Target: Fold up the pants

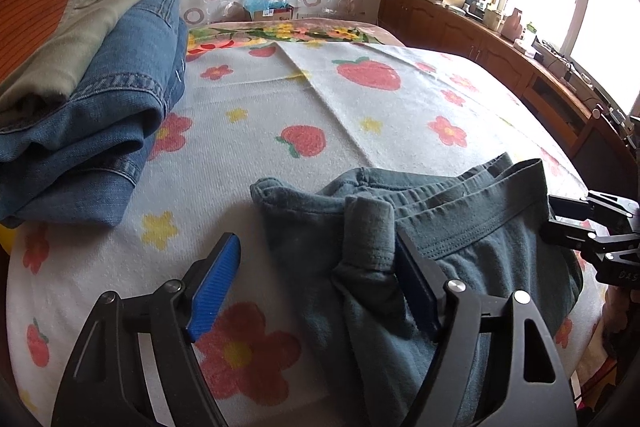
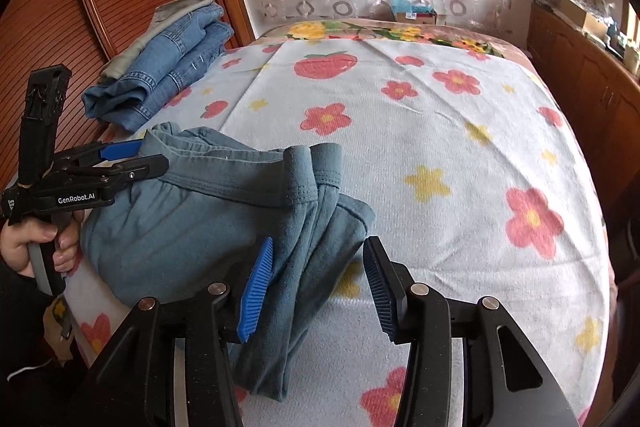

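Observation:
Teal-grey pants (image 1: pixel 460 227) lie crumpled on the bed, waistband up; they also show in the right wrist view (image 2: pixel 192 227). My left gripper (image 1: pixel 320 287) is open, its jaws wide apart; a bunched fold of the pants lies between them against the right finger. It shows from the side in the right wrist view (image 2: pixel 132 157) at the pants' left end. My right gripper (image 2: pixel 320 291) is open around a hanging fold of the pants' right end, pads apart from the cloth. It shows at the right edge of the left wrist view (image 1: pixel 568 223).
A stack of folded jeans (image 1: pixel 92 131) and a grey-green garment (image 1: pixel 80 39) sits at the bed's left, also in the right wrist view (image 2: pixel 168 67). The bed has a flower-and-strawberry blanket (image 2: pixel 440 131). A wooden cabinet (image 1: pixel 480 43) runs along the right.

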A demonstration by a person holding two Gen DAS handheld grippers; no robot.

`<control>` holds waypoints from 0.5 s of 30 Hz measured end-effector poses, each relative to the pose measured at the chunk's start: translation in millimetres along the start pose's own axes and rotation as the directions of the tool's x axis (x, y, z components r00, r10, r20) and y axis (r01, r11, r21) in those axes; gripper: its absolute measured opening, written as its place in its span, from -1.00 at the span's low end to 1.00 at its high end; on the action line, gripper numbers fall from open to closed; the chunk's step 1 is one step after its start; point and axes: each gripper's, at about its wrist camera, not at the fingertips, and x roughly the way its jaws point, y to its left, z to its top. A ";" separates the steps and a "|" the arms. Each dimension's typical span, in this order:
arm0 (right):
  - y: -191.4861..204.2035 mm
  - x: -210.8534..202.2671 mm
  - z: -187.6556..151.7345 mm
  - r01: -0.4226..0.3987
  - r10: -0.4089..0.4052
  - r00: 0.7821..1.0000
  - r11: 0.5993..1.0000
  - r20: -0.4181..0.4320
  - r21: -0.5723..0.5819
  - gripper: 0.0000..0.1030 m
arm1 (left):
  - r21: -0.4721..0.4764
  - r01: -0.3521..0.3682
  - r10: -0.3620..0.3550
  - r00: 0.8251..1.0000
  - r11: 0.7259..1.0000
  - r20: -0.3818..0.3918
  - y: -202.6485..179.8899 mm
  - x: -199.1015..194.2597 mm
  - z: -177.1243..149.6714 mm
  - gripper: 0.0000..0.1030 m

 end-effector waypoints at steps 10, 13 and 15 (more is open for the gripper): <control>1.6 8.8 7.1 -0.050 0.050 0.999 0.998 -0.007 0.030 -0.06 | -0.005 0.004 -0.004 1.000 1.000 -0.003 3.1 1.1 -0.9 0.53; 8.2 10.8 10.8 -0.059 0.059 0.998 0.998 -0.002 0.010 -0.06 | -0.005 0.004 -0.004 1.000 1.000 -0.004 2.8 1.2 -0.8 0.53; 11.8 13.5 12.4 -0.058 0.058 0.998 0.998 -0.001 0.001 -0.06 | -0.005 0.004 -0.004 1.000 1.000 -0.004 3.0 1.2 -0.9 0.53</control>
